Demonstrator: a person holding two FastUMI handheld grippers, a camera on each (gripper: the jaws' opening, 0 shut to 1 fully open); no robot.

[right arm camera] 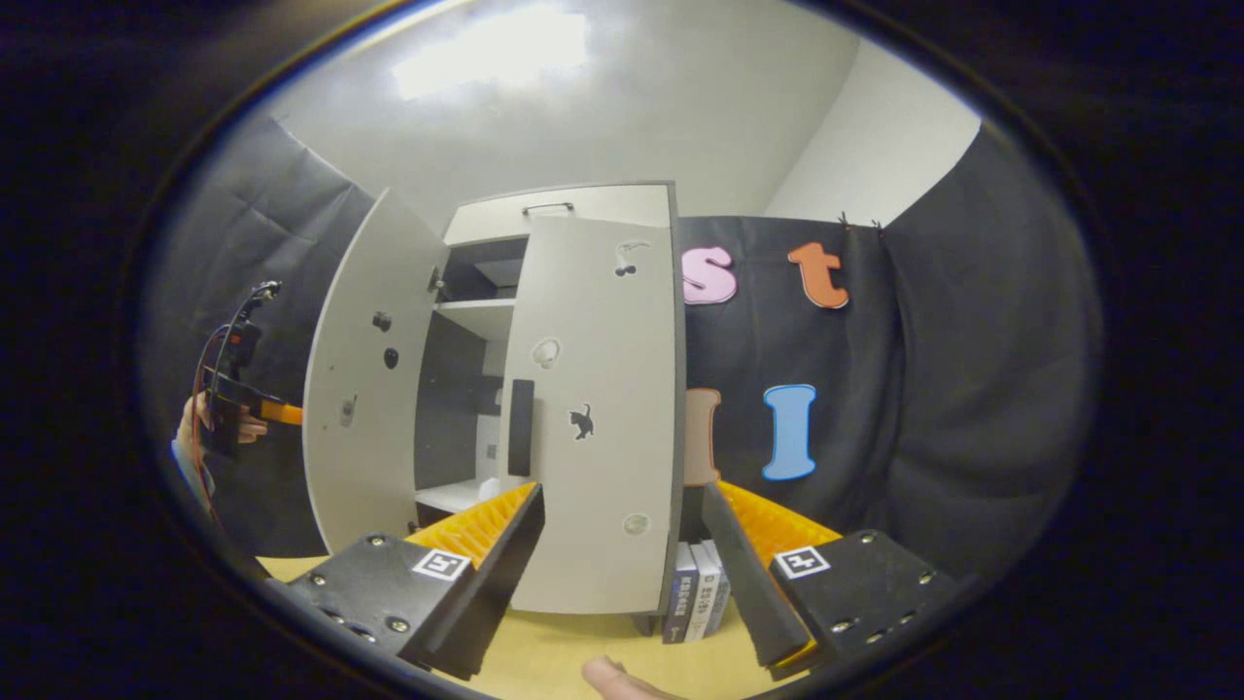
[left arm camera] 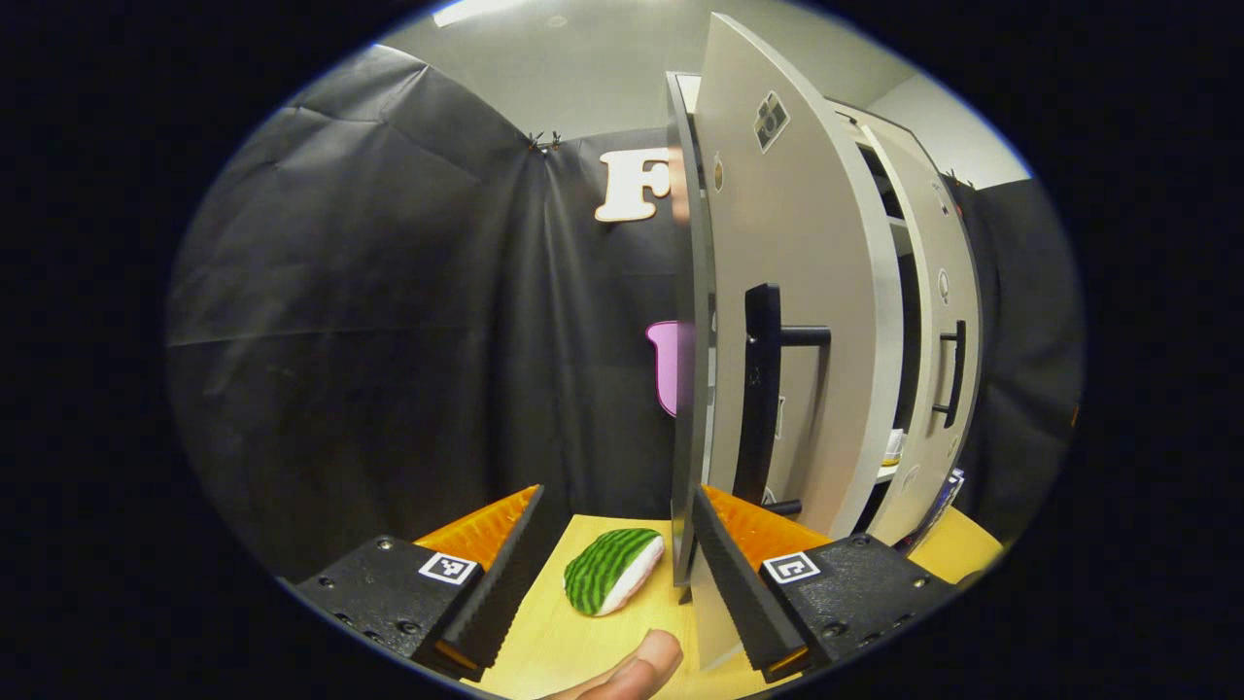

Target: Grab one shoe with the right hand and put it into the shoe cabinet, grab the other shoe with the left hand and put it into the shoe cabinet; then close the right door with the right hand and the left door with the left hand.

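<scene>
Left claw gapes empty beside the left door edge; right claw, also wide, faces the nearly shut right door. Pushing off-edge could slip.

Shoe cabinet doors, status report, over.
Both claws open, empty. Left claw at the left door's edge, door still wide open. Right door nearly shut. Watermelon-patterned toy on the table, off the door's path.

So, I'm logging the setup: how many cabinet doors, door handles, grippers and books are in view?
Cabinet doors: 2 (left door, right door)
Door handles: 2 ()
Grippers: 2 (left gripper, right gripper)
Books: 3
Total: 9
</scene>
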